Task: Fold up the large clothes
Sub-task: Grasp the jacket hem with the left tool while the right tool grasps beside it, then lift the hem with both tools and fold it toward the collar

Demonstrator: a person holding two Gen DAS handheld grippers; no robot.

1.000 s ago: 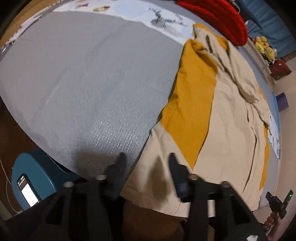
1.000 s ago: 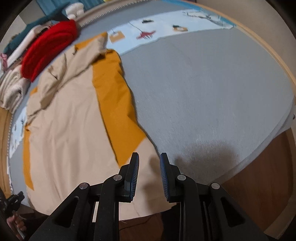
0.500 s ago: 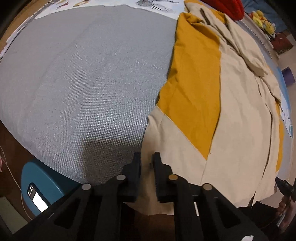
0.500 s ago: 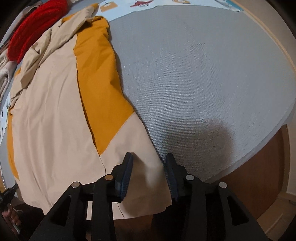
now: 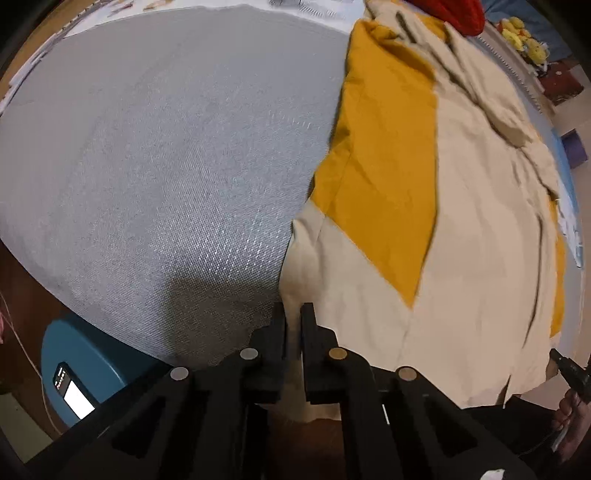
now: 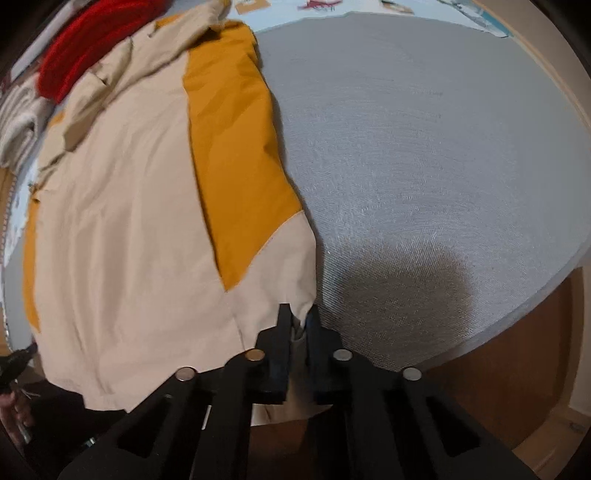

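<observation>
covering most of both views, a grey woven surface (image 5: 166, 155) is being shown as the base on which everything is lying; its curved near edge is being seen in front of brown flooring (image 6: 517, 376). across this surface a large beige and mustard garment (image 5: 461, 229) is being spread lengthwise, its hem hanging slightly over the near edge and its collar end being rumpled at the far side. in the right wrist view the same garment is being seen left of centre, with a mustard panel (image 6: 236, 155) running along its right side and a second mustard strip along its left edge.

beyond the collar a red knitted item (image 6: 81, 51) is being seen, and just beside it a pale folded textile (image 6: 18, 122). a printed light-blue sheet (image 6: 369, 7) is being glimpsed along the far edge. a blue object with a lit screen (image 5: 77, 373) is being seen below the surface edge, at the lower left of the left wrist view.

the left gripper (image 5: 293, 314) is being held steeply downward at the garment's near left corner, its fingers having just been closing and now being clamped on a raised fold of beige cloth. the right gripper (image 6: 299, 315) is being held likewise at the near right corner, its fingers having just been closing and now being pinched on the gathered beige hem.
</observation>
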